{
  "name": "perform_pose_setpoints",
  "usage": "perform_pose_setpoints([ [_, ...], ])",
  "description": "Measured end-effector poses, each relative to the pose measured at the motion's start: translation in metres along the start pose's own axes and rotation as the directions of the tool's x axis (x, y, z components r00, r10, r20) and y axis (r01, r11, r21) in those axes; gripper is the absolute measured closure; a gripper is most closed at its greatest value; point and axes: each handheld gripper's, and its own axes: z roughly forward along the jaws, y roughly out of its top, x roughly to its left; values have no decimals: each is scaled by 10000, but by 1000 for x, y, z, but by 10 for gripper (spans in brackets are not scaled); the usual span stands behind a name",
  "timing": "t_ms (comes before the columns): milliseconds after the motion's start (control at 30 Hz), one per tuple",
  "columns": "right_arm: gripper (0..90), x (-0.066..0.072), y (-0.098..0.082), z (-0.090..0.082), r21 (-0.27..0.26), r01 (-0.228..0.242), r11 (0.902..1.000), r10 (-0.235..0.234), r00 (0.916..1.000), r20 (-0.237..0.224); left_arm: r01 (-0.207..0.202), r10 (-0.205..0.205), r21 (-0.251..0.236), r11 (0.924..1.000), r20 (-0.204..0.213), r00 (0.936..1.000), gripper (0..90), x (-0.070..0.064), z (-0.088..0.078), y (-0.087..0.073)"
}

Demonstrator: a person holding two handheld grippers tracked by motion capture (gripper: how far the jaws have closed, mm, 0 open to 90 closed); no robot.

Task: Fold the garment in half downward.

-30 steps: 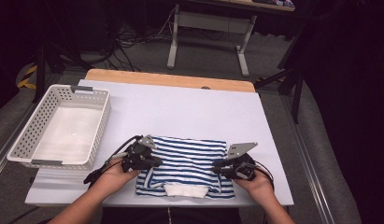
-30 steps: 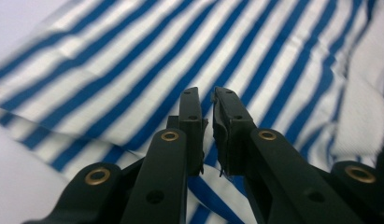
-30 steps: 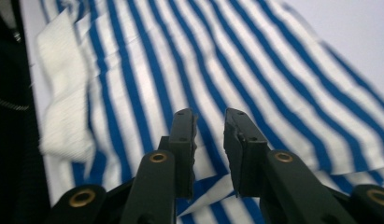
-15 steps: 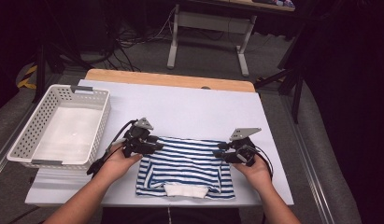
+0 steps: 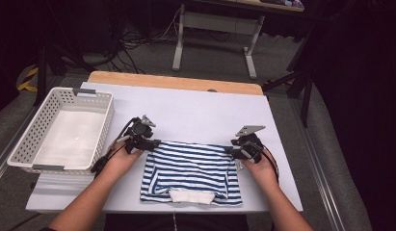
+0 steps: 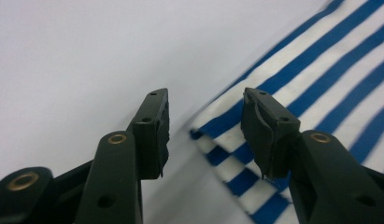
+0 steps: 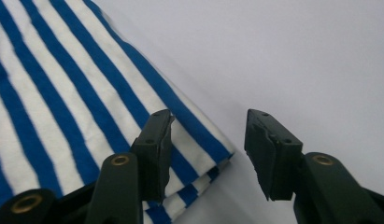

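Jaws of the left gripper (image 5: 154,143) and right gripper (image 5: 232,151) have just been opening, gripping nothing, at the far corners of the folded striped shirt (image 5: 191,171) (on the white surface (image 5: 195,110)).

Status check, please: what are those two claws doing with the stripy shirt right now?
Left claw, right claw: jaws just opened, nothing gripped. Folded striped shirt flat on table, claws at its far corners. Nothing in the way.

Both grippers now sit farther up the bench than a second ago. The left gripper (image 5: 154,143) is at the far left corner of the folded striped shirt (image 5: 191,171), the right gripper (image 5: 230,151) at its far right corner. Both have just been opening their fingers, with nothing pinched between them.
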Motion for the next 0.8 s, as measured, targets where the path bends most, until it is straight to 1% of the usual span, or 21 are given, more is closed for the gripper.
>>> perform_pose_setpoints([
  [67, 528, -3, -1, 2, 145, -91, 9999, 90, 9999, 50, 274, -276, 91, 9996, 180, 9995, 546, 4, 3, -1],
  [133, 550, -6, -2, 4, 328, -214, 9992, 212, 9997, 78, 295, -297, 90, 9995, 177, 9994, 571, 5, 3, -1],
  [200, 581, -9, -2, 5, 314, -416, 9986, 420, 9991, -112, 302, -304, 84, 9995, 221, 9993, 586, 4, 3, -1],
  [267, 630, -9, -1, 5, 379, -408, 9984, 419, 9987, -273, 234, -236, 91, 9997, 230, 9995, 605, 3, 4, 0],
  [333, 669, -8, -1, 6, 374, -457, 9983, 473, 9980, -430, 280, -283, 142, 9995, 253, 9993, 638, 1, 4, 0],
  [400, 722, -8, -1, 6, 433, -651, 9969, 676, 9960, -592, 341, -346, 225, 9992, 227, 9991, 644, -3, 4, 1],
  [433, 776, -7, -1, 6, 453, -628, 9970, 661, 9950, -743, 358, -366, 309, 9989, 288, 9989, 673, -4, 3, 2],
  [467, 811, -7, -1, 6, 474, -591, 9971, 630, 9945, -841, 287, -299, 372, 9989, 323, 9990, 724, -6, 3, 3],
  [500, 828, -6, 0, 6, 512, -539, 9972, 583, 9944, -876, 245, -264, 430, 9988, 443, 9987, 769, -7, 3, 3],
  [533, 839, -5, 1, 5, 563, -483, 9972, 530, 9949, -858, 244, -270, 509, 9984, 519, 9983, 831, -8, 3, 4],
  [567, 845, -5, 2, 5, 619, -445, 9971, 497, 9951, -850, 218, -246, 561, 9982, 501, 9984, 840, -8, 3, 5],
  [633, 848, -6, 3, 5, 596, -377, 9975, 424, 9958, -809, 315, -352, 668, 9973, 550, 9979, 846, -7, 3, 7],
  [700, 852, -8, 5, 3, 492, -425, 9979, 461, 9962, -738, 439, -483, 690, 9967, 641, 9968, 850, -5, 3, 9],
  [733, 856, -9, 6, 2, 453, -477, 9978, 508, 9962, -713, 523, -566, 643, 9966, 674, 9961, 851, -4, 3, 10],
  [800, 868, -11, 9, 1, 381, -333, 9987, 352, 9981, -500, 572, -604, 469, 9973, 683, 9958, 851, -2, 2, 13],
])
